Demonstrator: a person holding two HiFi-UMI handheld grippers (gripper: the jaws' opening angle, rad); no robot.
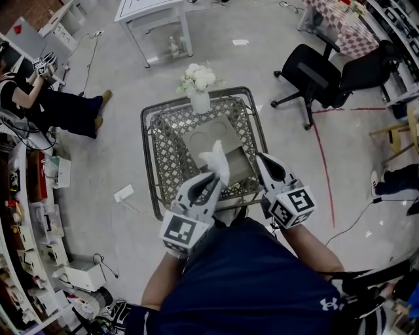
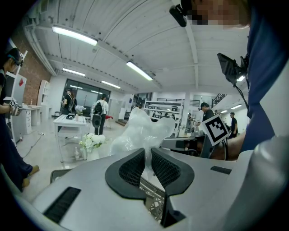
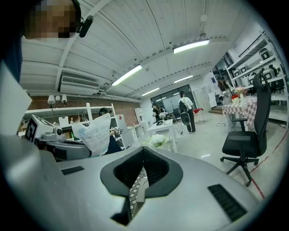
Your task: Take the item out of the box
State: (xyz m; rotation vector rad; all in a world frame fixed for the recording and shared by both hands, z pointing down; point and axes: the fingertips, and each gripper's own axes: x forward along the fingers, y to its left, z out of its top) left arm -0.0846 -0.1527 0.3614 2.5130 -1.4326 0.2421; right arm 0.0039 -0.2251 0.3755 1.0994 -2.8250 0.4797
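A flat beige box (image 1: 208, 140) lies on the metal lattice table (image 1: 148, 152). Above its near edge hangs a crumpled white plastic packet (image 1: 217, 161), and my left gripper (image 1: 214, 176) is shut on the packet's lower end. In the left gripper view the packet (image 2: 143, 131) rises out from between the pressed pads of the left gripper (image 2: 147, 152). My right gripper (image 1: 261, 158) is to the right of the packet, over the table's right side, jaws together and empty. The right gripper view shows the right gripper (image 3: 143, 151) with the jaw tips meeting, and the packet (image 3: 95, 133) off to the left.
A vase of white flowers (image 1: 197, 81) stands at the table's far edge. A black office chair (image 1: 315, 70) is at the back right and a white table (image 1: 152, 16) behind. A seated person (image 1: 46, 99) and shelves (image 1: 26, 216) are on the left.
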